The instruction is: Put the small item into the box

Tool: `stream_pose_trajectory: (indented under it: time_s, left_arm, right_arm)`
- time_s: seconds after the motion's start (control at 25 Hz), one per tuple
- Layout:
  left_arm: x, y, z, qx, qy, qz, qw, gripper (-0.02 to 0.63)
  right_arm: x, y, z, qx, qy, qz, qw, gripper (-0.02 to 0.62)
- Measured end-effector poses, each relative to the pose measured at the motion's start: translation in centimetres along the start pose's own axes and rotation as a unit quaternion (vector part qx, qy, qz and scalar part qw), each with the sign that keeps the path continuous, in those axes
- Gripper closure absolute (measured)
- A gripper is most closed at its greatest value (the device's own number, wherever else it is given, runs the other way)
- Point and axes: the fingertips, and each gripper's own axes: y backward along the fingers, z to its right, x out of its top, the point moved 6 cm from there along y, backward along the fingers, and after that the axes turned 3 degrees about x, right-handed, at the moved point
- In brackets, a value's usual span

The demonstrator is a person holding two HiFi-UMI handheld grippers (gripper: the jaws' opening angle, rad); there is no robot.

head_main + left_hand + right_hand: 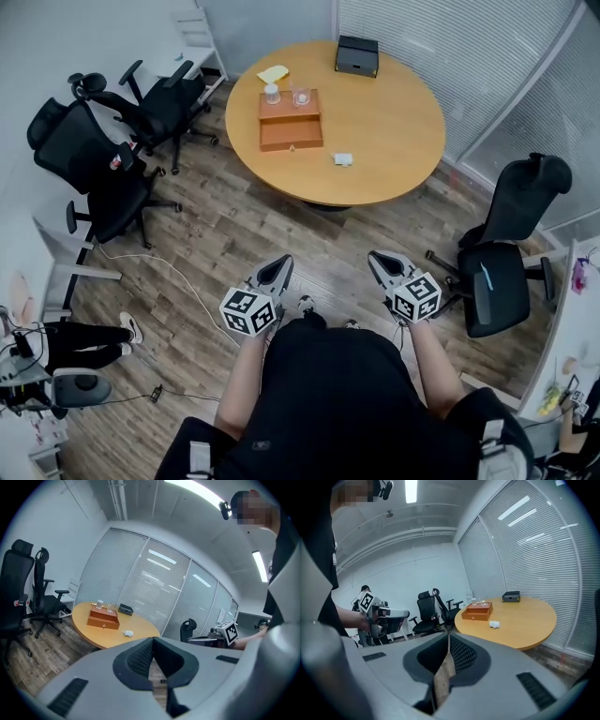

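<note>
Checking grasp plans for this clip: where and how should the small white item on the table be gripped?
Probably pinch the small white item across its narrower width, coming from above. It lies low and flat on the bare table, apart from the brown box, so its sides are free but give little height for a level approach.

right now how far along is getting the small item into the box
Done: nothing yet. The white item lies on the table, apart from the wooden box. In hand: nothing; the left tool and right tool are both shut and empty, over the floor short of the table. Left: walk up, pick the item, place it in the box.
</note>
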Motion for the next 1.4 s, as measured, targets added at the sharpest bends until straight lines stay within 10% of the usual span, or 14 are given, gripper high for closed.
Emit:
stream_pose_trajectory:
  time_s: [1.4]
  left_arm:
    - [2.0,-1.4,-9.3,0.026,0.019,-0.019,0.9993,0.6]
  right_arm:
    - [2.7,-9.6,3.9,-0.007,-0.003,-0.015,1.0,0.586]
